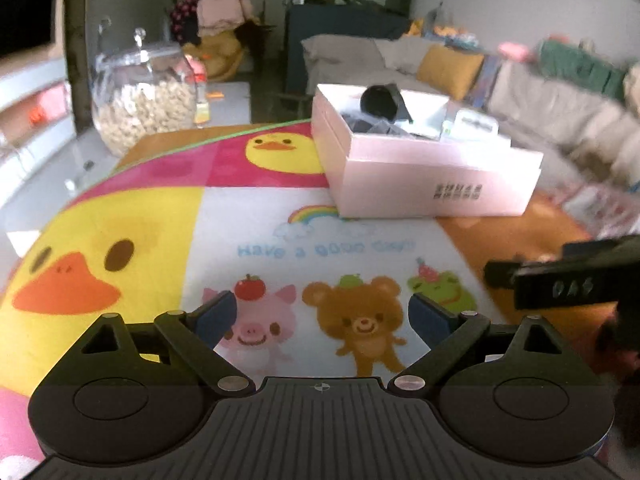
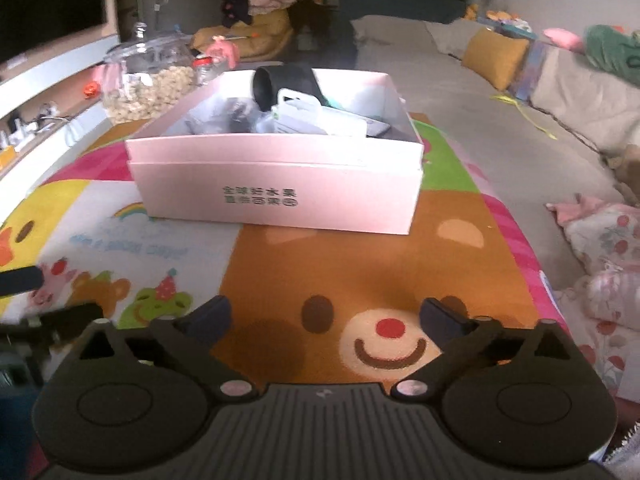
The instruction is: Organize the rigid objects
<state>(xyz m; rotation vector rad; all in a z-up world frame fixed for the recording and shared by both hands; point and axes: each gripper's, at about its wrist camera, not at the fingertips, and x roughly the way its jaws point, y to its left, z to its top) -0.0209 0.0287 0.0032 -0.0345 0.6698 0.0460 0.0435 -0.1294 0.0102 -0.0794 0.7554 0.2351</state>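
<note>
**A:** Where are the rigid objects right now?

**B:** All gathered in the pink cardboard box (image 2: 280, 196), which sits on the far part of the cartoon play mat (image 2: 360, 264). Inside it a black cylindrical cup (image 2: 276, 84) lies on its side against the back wall, with a white plastic item (image 2: 304, 114) in front of it and some grey and clear pieces to the left (too jumbled to name).

**A:** Why the box?

**B:** My guess is it serves as the collecting bin; nothing loose shows on the mat near it, so the sorting looks close to done.

**A:** And the grippers?

**B:** The right gripper (image 2: 324, 316) hovers low over the mat's bear face, jaws spread wide and empty, aimed squarely at the box's front wall. The left gripper (image 1: 320, 312) sits above the pig and bear drawings, jaws likewise apart, holding nothing; the box is ahead and to its right.

**A:** Anything else around?

**B:** A lidded glass jar (image 1: 144, 92) of pale snacks stands beyond the mat's left corner, and a sofa (image 1: 520, 92) runs behind the box.
</note>
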